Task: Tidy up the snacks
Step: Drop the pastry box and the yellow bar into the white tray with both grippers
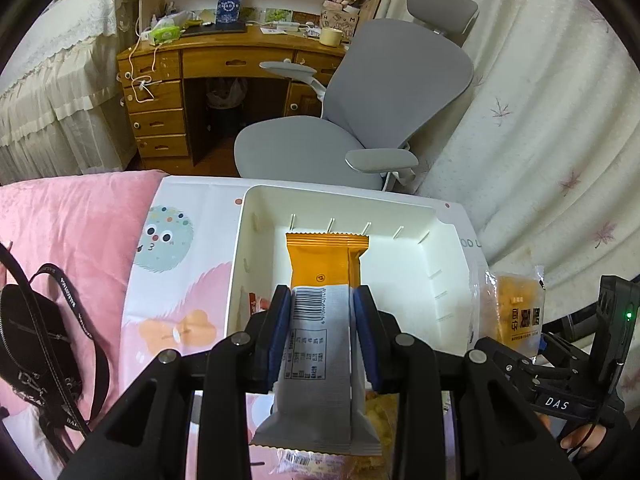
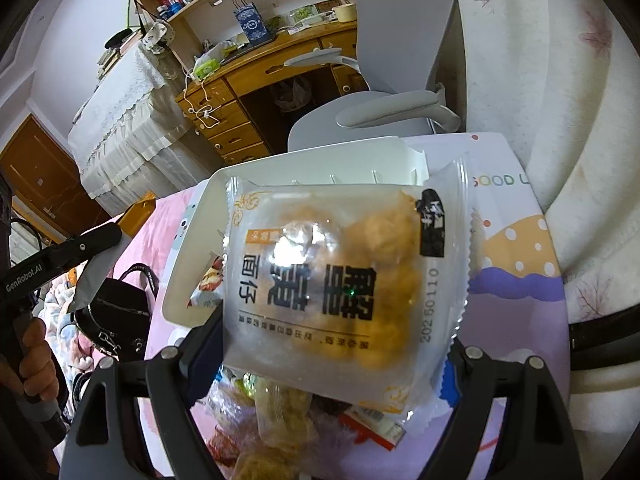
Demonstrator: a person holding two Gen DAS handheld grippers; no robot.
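Observation:
My left gripper [image 1: 322, 304] is shut on a long orange and grey snack bar packet [image 1: 326, 264], which hangs over the open white box [image 1: 452, 248]. Its orange end points into the box. In the right wrist view my right gripper [image 2: 332, 356] is shut on a wide clear packet of yellow pastries [image 2: 340, 280], held in the air above the near side of the white box [image 2: 192, 280]. That clear packet [image 1: 516, 308] also shows at the right edge of the left wrist view. A small red and white snack [image 1: 256, 304] lies in the box's near left corner.
Loose snack packets [image 2: 280, 420] are piled on the cartoon-print mat [image 1: 180, 240] below both grippers. A black strap bag [image 1: 36, 336] lies on the pink blanket to the left. A grey office chair [image 1: 360, 112] and a wooden desk [image 1: 168, 80] stand beyond the mat; a curtain hangs on the right.

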